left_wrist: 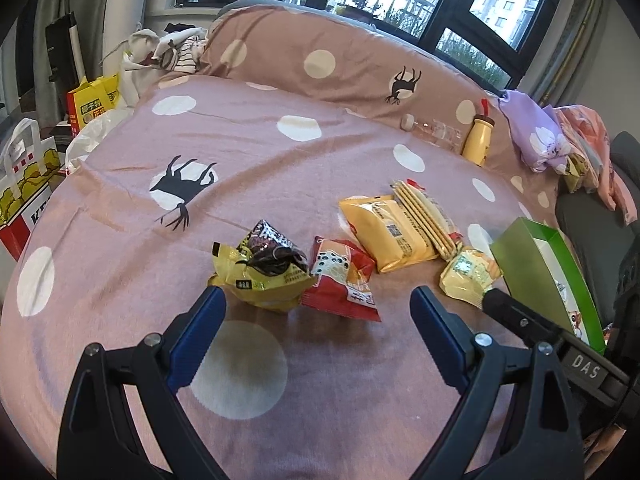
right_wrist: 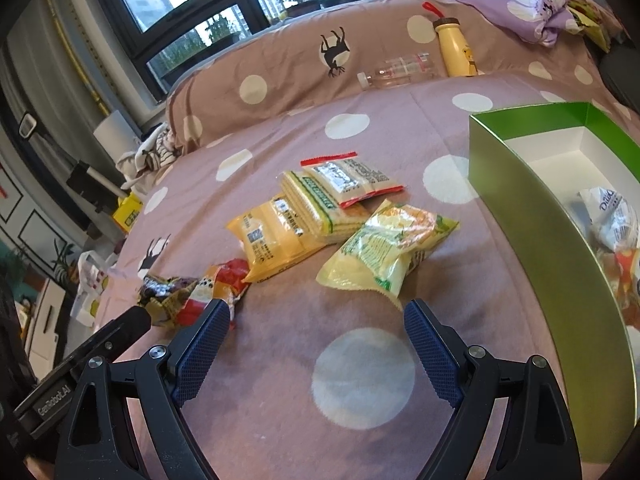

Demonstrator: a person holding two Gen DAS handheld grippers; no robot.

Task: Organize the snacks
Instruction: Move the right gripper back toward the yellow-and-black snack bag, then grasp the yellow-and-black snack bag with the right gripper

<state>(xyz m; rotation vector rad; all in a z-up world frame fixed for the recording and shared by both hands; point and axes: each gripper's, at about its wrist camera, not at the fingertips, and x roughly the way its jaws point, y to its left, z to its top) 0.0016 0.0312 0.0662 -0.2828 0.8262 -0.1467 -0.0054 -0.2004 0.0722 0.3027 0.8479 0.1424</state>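
Both sets of jaws stand wide apart and hold nothing. The left gripper [left_wrist: 318, 308] hangs low over the bed [left_wrist: 120, 240], and the right gripper [right_wrist: 317, 322] does the same, each with bare pink quilt between its blue pads.

Judging from the task, the step in hand is picking a loose snack and carrying it to the green box [right_wrist: 532, 216]. To do it well, the right gripper should close across the puffy middle of a packet, not on its thin crimped edge, and squeeze only until the film is caught — the contents look crushable. It should lift clear of the box's near wall before letting go.

In the right wrist view the pale yellow-green packet [right_wrist: 384, 252] lies just beyond the jaws at about 12 o'clock, its frayed corner nearly between the tips but not touching them. The orange-yellow packet [right_wrist: 276, 240] sits at 11 o'clock, with the biscuit sleeves [right_wrist: 316, 204] leaning against it farther out. The green box is at 2 o'clock, open, with at least one white wrapped snack [right_wrist: 612, 216] already inside.

In the left wrist view the yellow-and-black packet [left_wrist: 264, 268] lies just past the left pad at 11 o'clock, and the red packet [left_wrist: 344, 280] is at 12 o'clock — both near, neither gripped
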